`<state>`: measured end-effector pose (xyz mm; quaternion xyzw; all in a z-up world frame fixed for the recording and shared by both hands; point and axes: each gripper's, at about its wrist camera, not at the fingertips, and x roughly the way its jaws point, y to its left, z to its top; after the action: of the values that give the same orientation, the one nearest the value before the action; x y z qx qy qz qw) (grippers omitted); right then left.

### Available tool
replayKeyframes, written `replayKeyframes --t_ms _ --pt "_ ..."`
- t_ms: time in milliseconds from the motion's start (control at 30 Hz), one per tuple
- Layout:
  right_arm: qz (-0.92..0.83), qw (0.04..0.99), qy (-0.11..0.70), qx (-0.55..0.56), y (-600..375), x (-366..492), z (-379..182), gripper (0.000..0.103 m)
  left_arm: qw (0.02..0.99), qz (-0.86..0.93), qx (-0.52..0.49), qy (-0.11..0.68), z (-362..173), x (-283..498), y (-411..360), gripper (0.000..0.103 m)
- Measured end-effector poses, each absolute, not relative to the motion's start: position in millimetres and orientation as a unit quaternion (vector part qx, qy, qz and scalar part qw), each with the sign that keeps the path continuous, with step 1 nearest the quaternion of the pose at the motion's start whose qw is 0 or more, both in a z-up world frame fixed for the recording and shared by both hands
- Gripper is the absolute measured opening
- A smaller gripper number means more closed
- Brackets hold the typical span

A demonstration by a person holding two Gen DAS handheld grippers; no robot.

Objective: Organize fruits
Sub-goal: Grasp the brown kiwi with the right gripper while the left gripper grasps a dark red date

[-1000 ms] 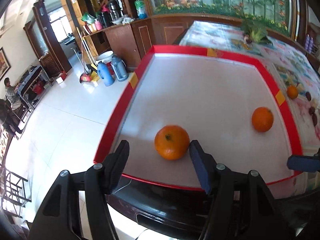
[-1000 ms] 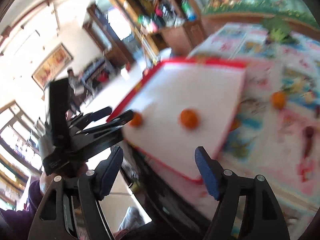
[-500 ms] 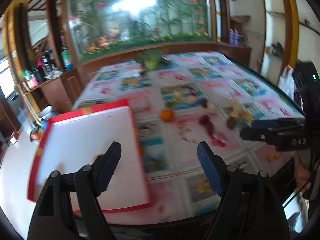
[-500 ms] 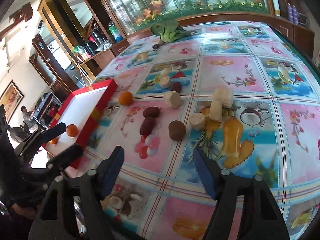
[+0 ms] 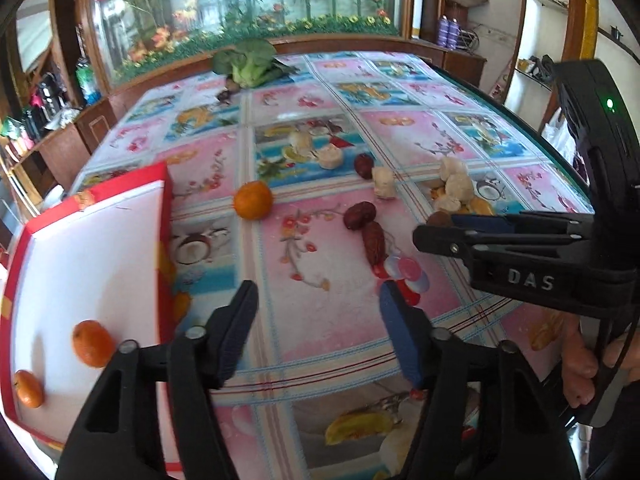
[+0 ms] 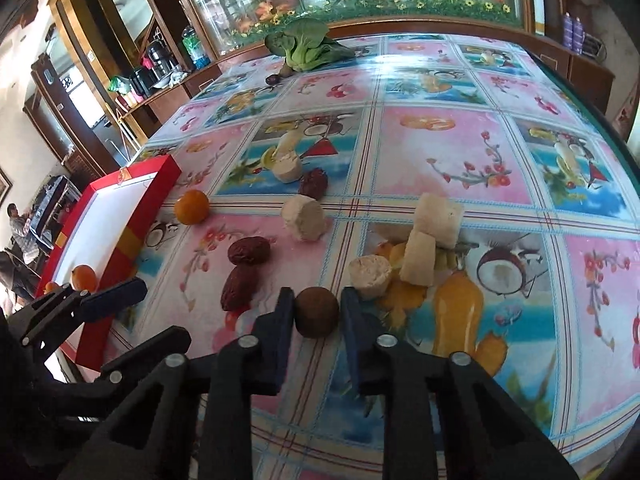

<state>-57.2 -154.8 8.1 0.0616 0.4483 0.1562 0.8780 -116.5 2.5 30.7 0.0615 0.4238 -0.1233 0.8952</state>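
Note:
My right gripper [image 6: 316, 308] is shut on a round brown fruit [image 6: 317, 312] at table level; it shows from the side in the left wrist view [image 5: 444, 224]. My left gripper [image 5: 318, 316] is open and empty above the tablecloth, right of a red-rimmed white tray [image 5: 164, 192] that holds two oranges [image 5: 93, 343] [image 5: 27, 389]. A third orange [image 5: 253, 200] [image 6: 192, 207] lies on the cloth beside the tray [image 6: 132, 236]. Dark red dates [image 6: 248, 251] [image 5: 374, 240] lie left of the right gripper.
Several pale root chunks [image 6: 303, 217] [image 6: 420, 256] lie around the table's middle. A leafy green vegetable [image 6: 306, 46] sits at the far edge. The tablecloth [image 6: 440, 152] is a busy fruit print. A wooden cabinet and a glass wall stand behind.
My right gripper has dropped to the table and closed on the brown fruit. My left gripper has swung right from the tray's oranges to above the tablecloth.

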Motion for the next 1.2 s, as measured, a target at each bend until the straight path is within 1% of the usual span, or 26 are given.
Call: replayKeyframes --t_ms 67,133,200,267,300,333,400,433,500,600,700,967,1200 --pt "0.169 0.877 0.444 0.074 -160 -57 8 0.021 0.892 -0.131 0.057 0.43 30 -112 -1 0.059" --pt "0.182 0.871 0.444 0.104 -168 -56 6 0.021 0.888 -0.139 0.056 0.434 29 -107 -6 0.054" --pt "0.193 0.866 0.442 0.133 -177 -56 5 0.021 0.885 -0.149 0.052 0.439 27 -104 -11 0.053" --pt "0.192 0.865 0.44 0.146 -182 -56 5 0.021 0.882 -0.155 0.052 0.443 26 -100 -18 0.048" --pt "0.192 0.865 0.439 0.15 -183 -56 6 0.021 0.88 -0.158 0.054 0.445 25 -98 -21 0.042" --pt "0.193 0.865 0.436 0.154 -184 -57 6 0.021 0.878 -0.161 0.057 0.447 23 -96 -25 0.039" --pt "0.199 0.867 0.429 0.158 -185 -59 8 0.021 0.875 -0.163 0.06 0.452 19 -91 -31 0.037" --pt "0.203 0.868 0.425 0.158 -185 -61 10 0.021 0.874 -0.162 0.061 0.455 18 -89 -33 0.031" --pt "0.207 0.87 0.418 0.158 -184 -62 12 0.021 0.869 -0.165 0.06 0.463 13 -85 -37 0.022" --pt "0.209 0.869 0.418 0.16 -185 -62 13 0.021 0.871 -0.162 0.066 0.459 13 -84 -40 0.021" --pt "0.212 0.871 0.413 0.162 -185 -63 14 0.021 0.872 -0.159 0.065 0.459 13 -83 -40 0.016" --pt "0.216 0.877 0.395 0.165 -187 -67 19 0.021 0.88 -0.147 0.041 0.449 17 -90 -28 0.016" --pt "0.184 0.888 0.396 0.143 -179 -69 21 0.021 0.902 -0.125 0.031 0.412 40 -114 -5 0.016"
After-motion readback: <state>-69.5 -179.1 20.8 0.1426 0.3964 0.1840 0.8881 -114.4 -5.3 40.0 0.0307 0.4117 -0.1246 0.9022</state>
